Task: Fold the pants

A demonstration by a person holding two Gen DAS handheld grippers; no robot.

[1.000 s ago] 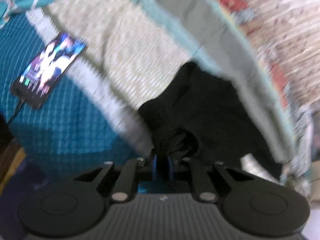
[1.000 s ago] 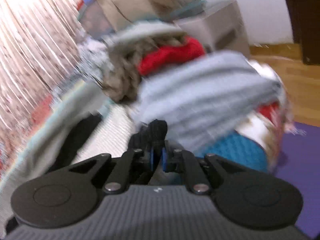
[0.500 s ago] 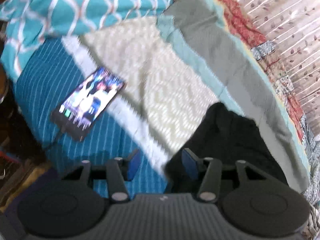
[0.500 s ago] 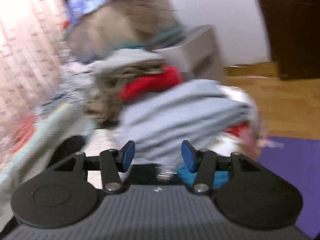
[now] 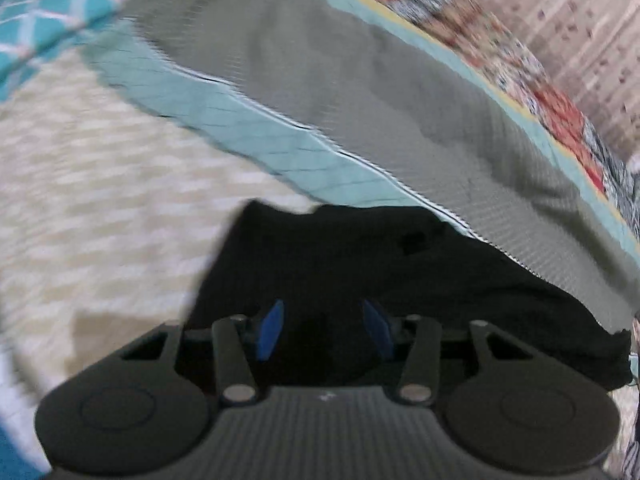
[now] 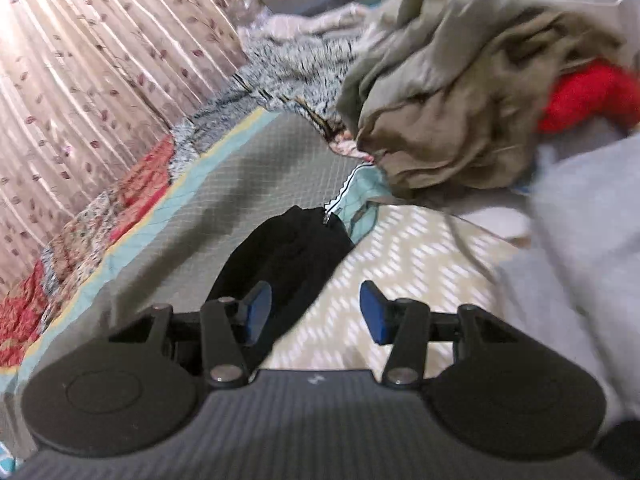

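The black pants [image 5: 380,268] lie folded on the bed, partly on a cream zigzag blanket [image 5: 100,200] and partly on a grey quilt [image 5: 360,80]. My left gripper [image 5: 322,330] is open and empty, just above the near edge of the pants. In the right wrist view the pants [image 6: 280,256] show as a narrow dark bundle. My right gripper [image 6: 314,314] is open and empty, with its left finger over the pants' near end and its right finger over the cream blanket [image 6: 400,264].
A heap of olive-brown clothes [image 6: 460,100] and a red garment [image 6: 588,96] lie beyond the pants. A grey garment [image 6: 580,220] lies at right. A teal patterned pillow [image 5: 52,12] is at far left. A curtain [image 6: 80,60] hangs behind the bed.
Both grippers were shut on the black pants a second ago, then opened and let go. Both have since swung back toward the pants lying on the bed.
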